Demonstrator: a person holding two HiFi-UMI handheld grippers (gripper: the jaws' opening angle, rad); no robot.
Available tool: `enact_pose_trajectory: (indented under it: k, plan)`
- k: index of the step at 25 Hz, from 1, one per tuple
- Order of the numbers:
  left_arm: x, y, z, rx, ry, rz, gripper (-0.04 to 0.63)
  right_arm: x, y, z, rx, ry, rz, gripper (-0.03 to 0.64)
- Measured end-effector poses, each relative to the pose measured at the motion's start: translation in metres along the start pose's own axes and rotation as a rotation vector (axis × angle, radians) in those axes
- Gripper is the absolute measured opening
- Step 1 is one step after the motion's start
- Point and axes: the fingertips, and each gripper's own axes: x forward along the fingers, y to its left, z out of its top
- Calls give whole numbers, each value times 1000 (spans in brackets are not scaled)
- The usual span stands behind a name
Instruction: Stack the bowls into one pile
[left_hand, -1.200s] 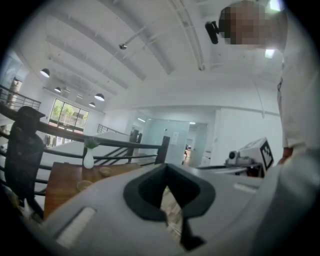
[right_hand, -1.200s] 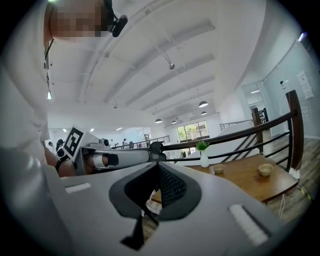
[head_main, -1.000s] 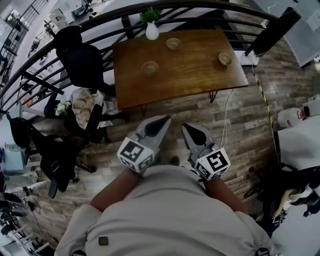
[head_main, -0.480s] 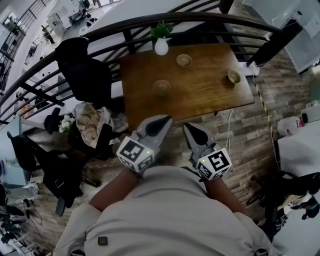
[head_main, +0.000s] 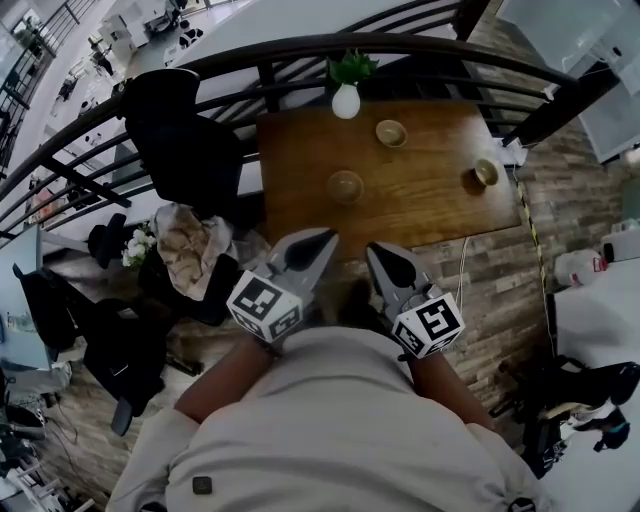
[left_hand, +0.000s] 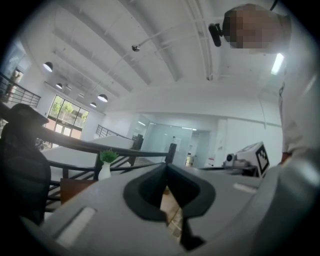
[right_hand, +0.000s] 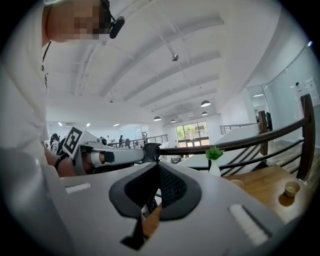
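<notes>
- Desk (head_main: 440, 205) and its three bowls sit lower in the frame and closer to the tongs than a second ago. The person is walking up, and the near edge now lies just above both tips.
- Left tongs (head_main: 314, 246) and right tongs (head_main: 383, 262) are each closed to a point with nothing in them. They are held side by side at lower centre.
- Near bowl (head_main: 345, 186) lies straight above the left tip, so that hand looks the nearer one.
- Far bowl (head_main: 391, 132) stands by the vase (head_main: 346, 100) at the back edge.
- Right bowl (head_main: 485, 173) sits close to the desk's right edge, up and right of the right tongs.
- All three bowls are well apart, upright and unstacked.
- Bare wood lies between the bowls. The railing (head_main: 420, 42) closes off the back and a chair (head_main: 185, 130) the upper left, so I would watch the vase when reaching deep.
</notes>
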Motion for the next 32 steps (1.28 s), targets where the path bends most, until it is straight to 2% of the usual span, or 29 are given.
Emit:
enact_pose_trajectory:
  k: [9, 17, 23, 32]
  plan:
    - [26, 54, 9, -3, 9, 71, 5, 51, -40, 4, 19, 18, 58, 5]
    - [79, 104, 0, -23, 36, 117, 5, 96, -117, 1, 52, 57, 81, 5]
    - [130, 144, -11, -5, 59, 147, 5, 124, -177, -11, 77, 111, 93, 5]
    - [177, 222, -73, -95, 161, 231, 5, 186, -253, -74, 133, 268, 119, 54]
